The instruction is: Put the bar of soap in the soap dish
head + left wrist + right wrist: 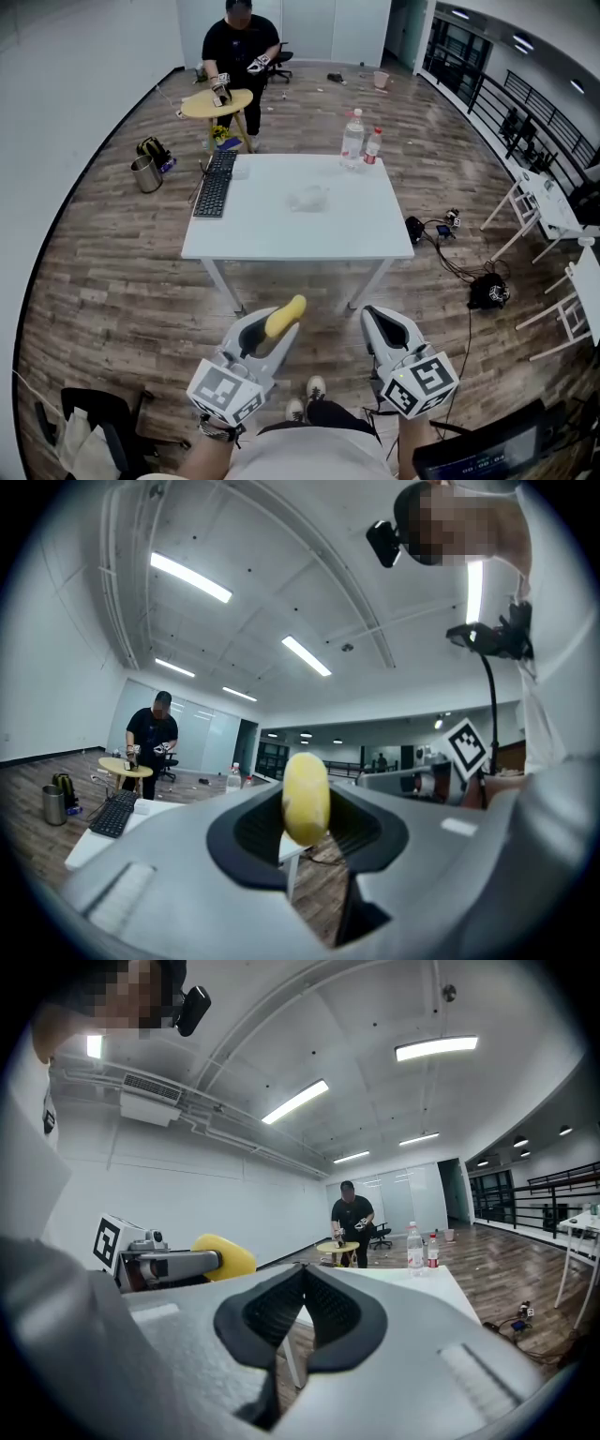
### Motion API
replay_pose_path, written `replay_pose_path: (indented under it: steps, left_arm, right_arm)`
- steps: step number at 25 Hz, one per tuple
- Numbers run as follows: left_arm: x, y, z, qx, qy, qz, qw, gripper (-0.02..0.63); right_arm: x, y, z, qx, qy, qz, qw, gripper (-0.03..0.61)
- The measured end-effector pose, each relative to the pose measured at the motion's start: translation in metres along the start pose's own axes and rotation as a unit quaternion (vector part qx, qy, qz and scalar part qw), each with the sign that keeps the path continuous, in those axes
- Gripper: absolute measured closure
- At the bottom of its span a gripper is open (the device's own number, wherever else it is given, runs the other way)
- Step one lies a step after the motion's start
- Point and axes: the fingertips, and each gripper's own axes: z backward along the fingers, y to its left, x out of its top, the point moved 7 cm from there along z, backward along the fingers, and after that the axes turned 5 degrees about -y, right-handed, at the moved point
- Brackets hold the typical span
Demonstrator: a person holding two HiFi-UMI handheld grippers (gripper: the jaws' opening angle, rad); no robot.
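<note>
Left claw (pixel 307 810) on yellow soap bar (pixel 306 794), seemingly snug.

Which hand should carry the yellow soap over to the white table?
Left. The left gripper grips the soap bar between its jaws; the right gripper is shut and empty.

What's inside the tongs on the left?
A yellow bar of soap, pinched between the left tongs. Its bottom end is covered by the tongs, so that part can't be seen.
</note>
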Motion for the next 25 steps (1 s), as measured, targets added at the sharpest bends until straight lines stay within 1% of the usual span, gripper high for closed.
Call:
replay_pose_path:
  steps: [11, 16, 19, 23, 25]
  left_arm:
    - [-0.002, 0.011, -0.014, 0.009, 0.003, 0.011, 0.9999, 0.485]
    - [-0.001, 0.016, -0.024, 0.017, 0.001, 0.003, 0.9998, 0.485]
    - [-0.002, 0.02, -0.032, 0.02, 0.0, 0.004, 0.9998, 0.485]
    - [-0.002, 0.023, -0.046, 0.02, -0.001, 0.001, 0.9998, 0.485]
    - [-0.002, 0.027, -0.051, 0.022, 0.0, -0.002, 0.9997, 0.485]
  right_arm:
    - [-0.003, -0.013, -0.015, 0.012, 0.007, -0.01, 1.0, 0.577]
    - [-0.003, -0.026, -0.022, 0.014, 0.007, -0.021, 1.0, 0.577]
    - [-0.001, -0.034, -0.025, 0.015, 0.005, -0.021, 1.0, 0.577]
    - [0.006, -0.046, -0.029, 0.028, -0.007, -0.045, 0.999, 0.577]
    - [0.009, -0.052, -0.032, 0.029, -0.012, -0.046, 0.998, 0.577]
